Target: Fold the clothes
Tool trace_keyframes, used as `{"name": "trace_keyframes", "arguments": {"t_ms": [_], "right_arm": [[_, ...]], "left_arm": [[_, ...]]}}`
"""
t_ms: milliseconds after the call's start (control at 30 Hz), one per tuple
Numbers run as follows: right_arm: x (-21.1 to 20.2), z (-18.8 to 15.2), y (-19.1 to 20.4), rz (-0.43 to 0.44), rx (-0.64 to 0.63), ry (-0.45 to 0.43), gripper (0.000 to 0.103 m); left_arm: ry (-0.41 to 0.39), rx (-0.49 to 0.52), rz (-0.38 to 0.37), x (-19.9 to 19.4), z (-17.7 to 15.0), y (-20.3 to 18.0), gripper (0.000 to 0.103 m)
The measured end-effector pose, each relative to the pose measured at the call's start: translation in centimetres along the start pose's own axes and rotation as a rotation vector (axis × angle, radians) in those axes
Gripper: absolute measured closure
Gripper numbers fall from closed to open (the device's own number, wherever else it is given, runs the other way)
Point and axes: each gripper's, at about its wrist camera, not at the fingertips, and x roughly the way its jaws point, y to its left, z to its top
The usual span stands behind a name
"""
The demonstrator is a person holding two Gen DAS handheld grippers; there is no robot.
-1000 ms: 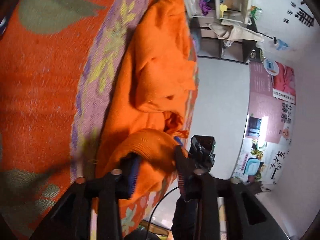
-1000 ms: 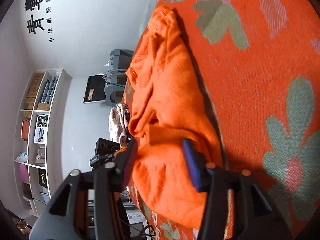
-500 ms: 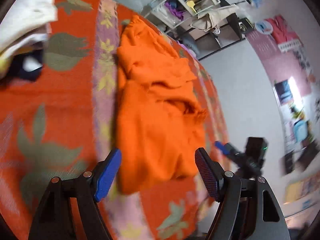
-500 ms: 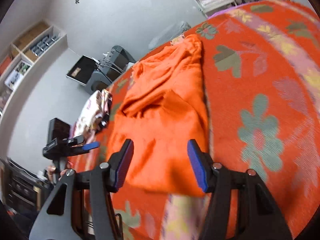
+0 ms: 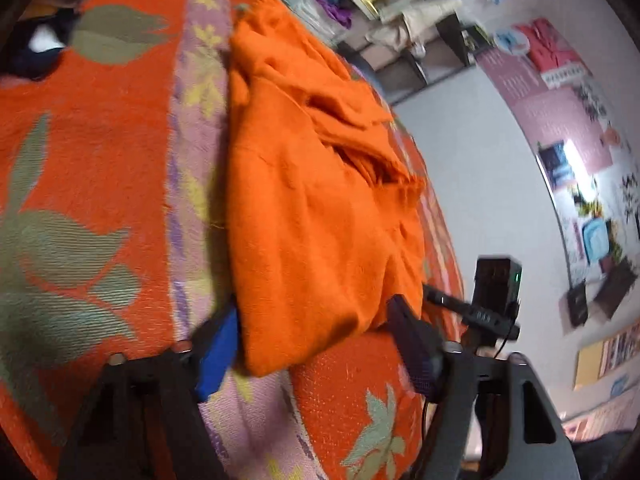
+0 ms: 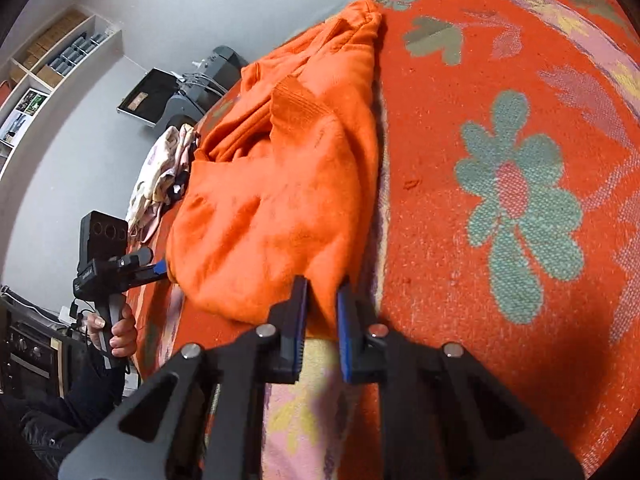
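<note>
An orange garment (image 5: pixel 316 216) lies roughly folded lengthwise on an orange floral blanket (image 5: pixel 92 168). My left gripper (image 5: pixel 314 344) is open, and the garment's near edge lies between its blue-padded fingers (image 5: pixel 218 344). In the right wrist view the same garment (image 6: pixel 276 200) runs away from me. My right gripper (image 6: pixel 322 320) is shut on its near right corner, with cloth pinched between the pads. The left gripper (image 6: pixel 160 268) shows there at the garment's near left corner, held by a hand (image 6: pixel 118 330). The right gripper's body (image 5: pixel 494 296) appears in the left wrist view.
A pile of other clothes (image 6: pixel 160 176) lies on the blanket beyond the garment's left side, also seen as dark and white cloth (image 5: pixel 40 36). Shelves (image 5: pixel 380 4) stand by the far wall. A grey machine and dark case (image 6: pixel 176 92) sit on the floor left of the bed.
Both grippers let go of the folded cloth, lifted back open, then came down to the garment's near edge. The right gripper has closed on the near corner.
</note>
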Motion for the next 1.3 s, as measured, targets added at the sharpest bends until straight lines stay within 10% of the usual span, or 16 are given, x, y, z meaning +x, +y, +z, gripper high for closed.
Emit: {"name": "trace_keyframes", "arguments": {"t_ms": [67, 167, 333, 500, 600, 700, 767, 833, 1167, 1300], "right_arm": [[-0.4, 0.3, 0.2, -0.035, -0.02, 0.014, 0.094], [-1.9, 0.9, 1.0, -0.112, -0.097, 0.032, 0.095], [-2.8, 1.4, 1.3, -0.277, -0.176, 0.055, 0.098], [-3.2, 1.0, 1.6, -0.184, -0.16, 0.002, 0.091], [-3.2, 0.8, 2.0, -0.132, -0.16, -0.027, 0.058], [-1.6, 0.9, 2.4, -0.173, -0.194, 0.026, 0.058], [-0.6, 0.9, 2.3, -0.163, -0.173, 0.065, 0.09], [-0.2, 1.0, 2.8, -0.185, -0.183, 0.088, 0.097], [-0.3, 1.2, 2.4, -0.344, -0.255, 0.122, 0.097], [-2.4, 1.8, 2.1, -0.317, -0.178, 0.066, 0.067]], "left_arm": [[0.039, -0.003, 0.04, 0.2, 0.5, 0.2, 0.08], [0.085, 0.025, 0.108, -0.4, 1.3, 0.1, 0.087], [0.153, 0.135, 0.241, 0.0, 1.0, -1.6, 0.088], [0.162, 0.177, 0.279, 0.5, 0.4, -2.2, 0.087], [0.162, 0.17, 0.274, 0.6, 0.5, -2.3, 0.087], [0.16, 0.143, 0.252, 0.8, 0.6, -1.8, 0.086], [0.154, 0.113, 0.23, 0.6, 0.7, -1.3, 0.085], [0.152, 0.111, 0.226, 0.3, 0.7, -1.3, 0.085], [0.208, 0.169, 0.267, -0.1, 0.4, -2.0, 0.085], [0.238, 0.155, 0.255, -2.0, 0.2, -2.3, 0.085]]}}
